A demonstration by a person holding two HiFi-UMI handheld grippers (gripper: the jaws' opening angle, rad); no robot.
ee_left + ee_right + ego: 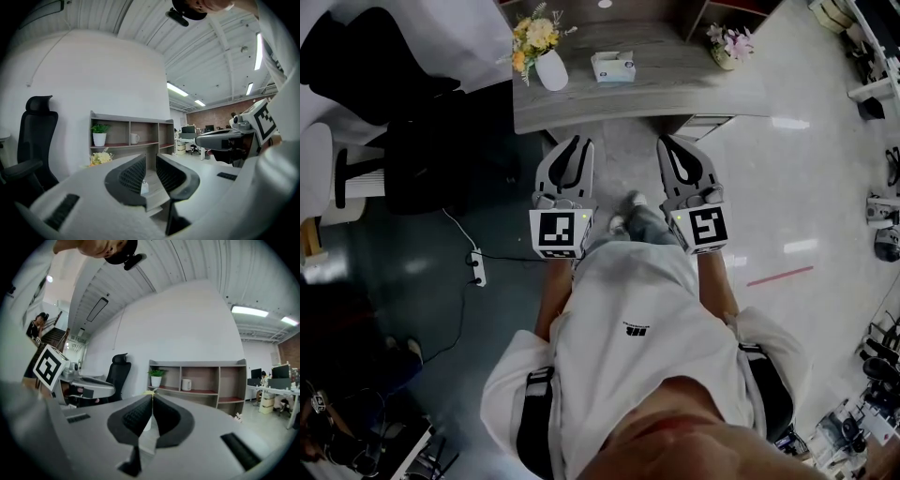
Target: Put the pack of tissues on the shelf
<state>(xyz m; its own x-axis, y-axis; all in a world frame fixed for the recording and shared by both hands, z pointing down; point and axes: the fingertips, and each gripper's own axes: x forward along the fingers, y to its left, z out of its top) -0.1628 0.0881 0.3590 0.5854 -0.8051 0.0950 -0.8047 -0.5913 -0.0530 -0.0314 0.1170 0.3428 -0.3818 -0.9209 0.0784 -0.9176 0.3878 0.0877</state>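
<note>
1. Nearest, at lower centre of the head view: white shirt (pixel 628 319) of the person, forearms reaching forward to both tools.
2. Just ahead, left of centre: left gripper (pixel 577 141), jaws parted by a narrow slot, holding nothing, aimed toward the desk.
3. Beside it, right of centre: right gripper (pixel 667 141), jaws closed tip to tip, likewise empty.
4. Between the two, lower down: shoes (pixel 628 202) on grey floor; farther left, power strip (pixel 477 267) with its cable.
5. Beyond the tips, across the upper middle: grey desk (pixel 694 84), apart from both grippers.
6. On that desk, upper centre: pack of tissues (pixel 613 67), lying flat, untouched, also glimpsed through the slot between the jaws in the left gripper view.
7. Left of the pack: white vase (pixel 551 71) of yellow flowers, blooms rising before the shelf's lower left in the left gripper view; right of the pack, small pot (pixel 727 45) of pink flowers.
8. Upper left: black office chair (pixel 375 66) beside the desk.
9. Farthest back, against the white wall: shelf (pixel 154 123) with open compartments, potted plant (pixel 99 136) at its left, white mug (pixel 134 138) next along.
</note>
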